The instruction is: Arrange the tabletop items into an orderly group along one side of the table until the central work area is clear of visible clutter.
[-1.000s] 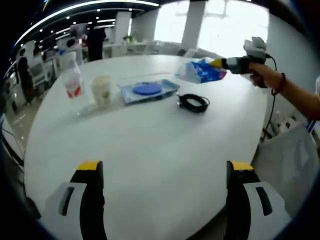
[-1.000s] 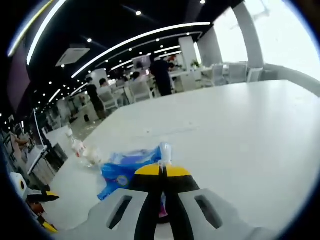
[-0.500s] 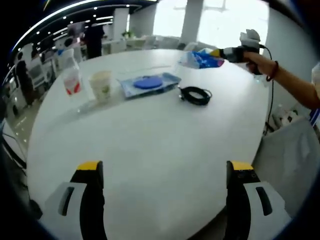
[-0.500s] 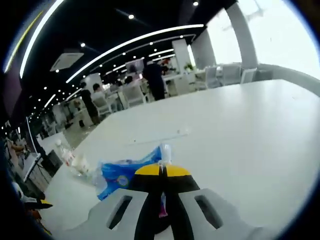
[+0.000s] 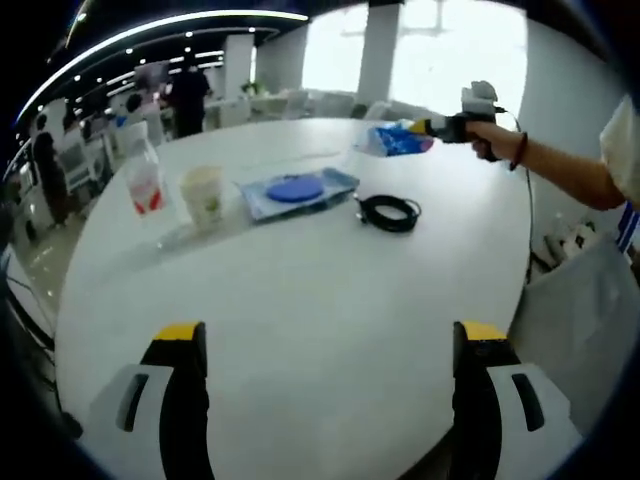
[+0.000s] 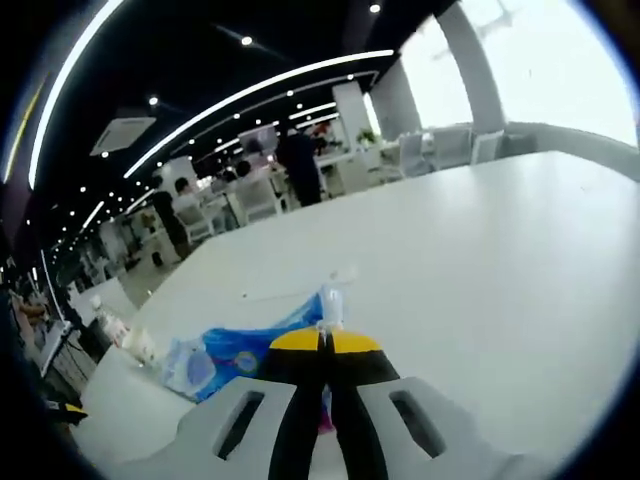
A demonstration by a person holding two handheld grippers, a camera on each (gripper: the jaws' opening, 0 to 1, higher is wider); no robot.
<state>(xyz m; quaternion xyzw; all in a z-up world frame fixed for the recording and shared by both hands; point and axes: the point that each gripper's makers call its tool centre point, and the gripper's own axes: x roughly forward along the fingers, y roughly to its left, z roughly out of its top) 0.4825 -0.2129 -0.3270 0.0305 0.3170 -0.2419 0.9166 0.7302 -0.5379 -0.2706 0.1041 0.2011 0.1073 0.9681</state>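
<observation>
My left gripper (image 5: 330, 335) hangs open over the near part of the round white table (image 5: 300, 290), nothing between its yellow-tipped fingers. Far across the table my right gripper (image 5: 437, 126), in a person's hand (image 5: 490, 136), is shut on a blue plastic packet (image 5: 393, 141), which is lifted a little above the tabletop. In the right gripper view the shut right gripper (image 6: 325, 341) pinches that blue packet (image 6: 245, 349), which hangs to the left. A coiled black cable (image 5: 389, 211), a blue tray (image 5: 297, 188), a paper cup (image 5: 203, 190) and a red-labelled bottle (image 5: 146, 172) stand in a row.
The table's edge curves close on the right, where the person's arm (image 5: 575, 180) reaches in. Beyond the far rim (image 6: 470, 170) are chairs, other tables and standing people (image 6: 297, 165). Bare tabletop (image 6: 480, 280) stretches ahead of the right gripper.
The right gripper has carried the blue packet farther away across the table, towards the far edge. The left gripper has stayed open in place.
</observation>
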